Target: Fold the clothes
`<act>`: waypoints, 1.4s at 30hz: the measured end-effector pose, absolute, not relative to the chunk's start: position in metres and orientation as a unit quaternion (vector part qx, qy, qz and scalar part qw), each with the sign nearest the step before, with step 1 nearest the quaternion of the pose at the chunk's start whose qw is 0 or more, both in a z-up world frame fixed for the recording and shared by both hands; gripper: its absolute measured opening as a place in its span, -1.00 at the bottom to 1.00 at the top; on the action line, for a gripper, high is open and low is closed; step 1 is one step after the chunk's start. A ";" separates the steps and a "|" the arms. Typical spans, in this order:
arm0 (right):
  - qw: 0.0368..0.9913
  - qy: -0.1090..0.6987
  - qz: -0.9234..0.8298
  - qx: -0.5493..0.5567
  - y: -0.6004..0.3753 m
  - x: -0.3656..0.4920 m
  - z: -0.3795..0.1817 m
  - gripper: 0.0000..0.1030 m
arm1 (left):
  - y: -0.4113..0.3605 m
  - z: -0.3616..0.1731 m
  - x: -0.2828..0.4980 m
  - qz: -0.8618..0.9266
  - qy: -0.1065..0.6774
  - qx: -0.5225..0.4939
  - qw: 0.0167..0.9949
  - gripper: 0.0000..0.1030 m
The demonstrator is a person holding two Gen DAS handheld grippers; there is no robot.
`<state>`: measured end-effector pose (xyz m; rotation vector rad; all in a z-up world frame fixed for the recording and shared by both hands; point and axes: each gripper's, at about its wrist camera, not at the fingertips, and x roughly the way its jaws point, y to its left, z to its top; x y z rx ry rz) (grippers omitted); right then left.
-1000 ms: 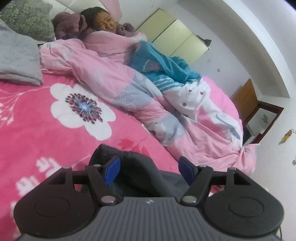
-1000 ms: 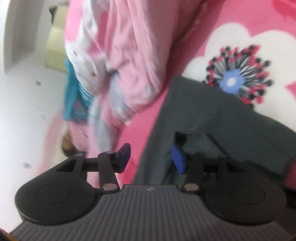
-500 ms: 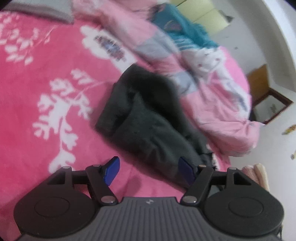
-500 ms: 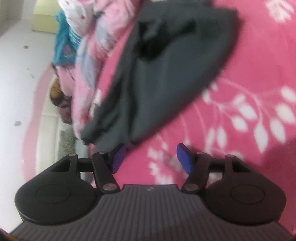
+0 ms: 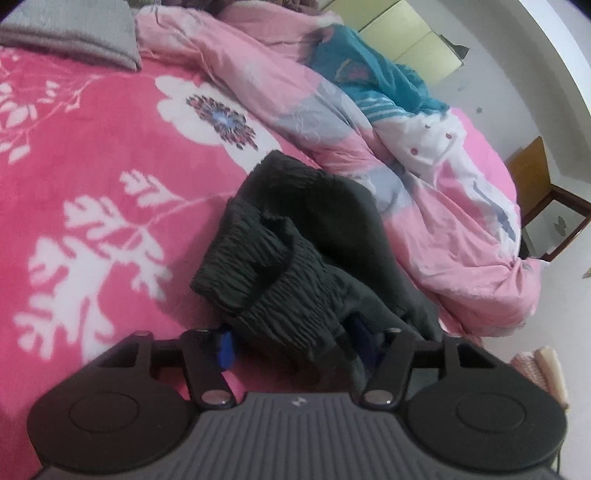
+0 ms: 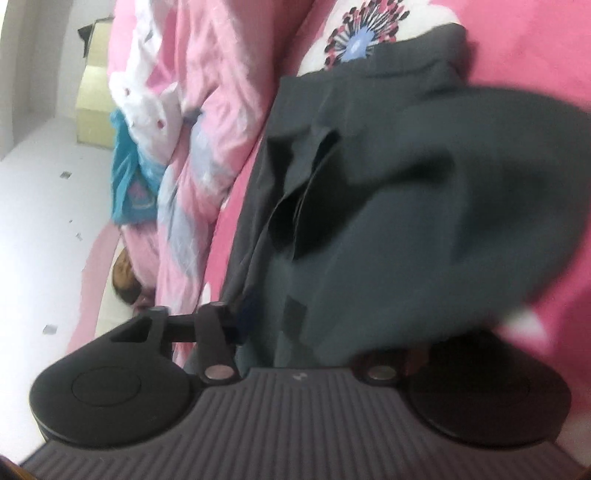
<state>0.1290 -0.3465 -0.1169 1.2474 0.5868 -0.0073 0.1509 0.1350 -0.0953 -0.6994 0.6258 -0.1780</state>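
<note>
Dark grey garment is seen crumpled on the pink floral bed, beside a pink quilt. Left gripper: jaws closing, gathered waistband lodged between them. Right gripper: jaws closing around garment cloth; one finger is hidden, firm contact cannot be told.

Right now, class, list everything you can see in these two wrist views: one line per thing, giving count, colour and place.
dark garment: one, charcoal, crumpled on the blanket between both tools
blanket: one, hot pink with white flowers, covering the bed
quilt: one, pale pink, white and grey, bunched beside the garment
teal cloth: one, on the quilt
grey fabric: one, folded, far corner
cabinet: one, pale yellow, against the wall
left hand-held gripper: black, blue pads, closing around the waistband
right hand-held gripper: black, closing, garment between its jaws
</note>
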 end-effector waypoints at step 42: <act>0.893 0.336 0.006 0.299 -0.295 -0.120 -0.012 0.00 | 0.221 -0.069 -0.030 -0.118 0.301 -0.318 0.891 -0.03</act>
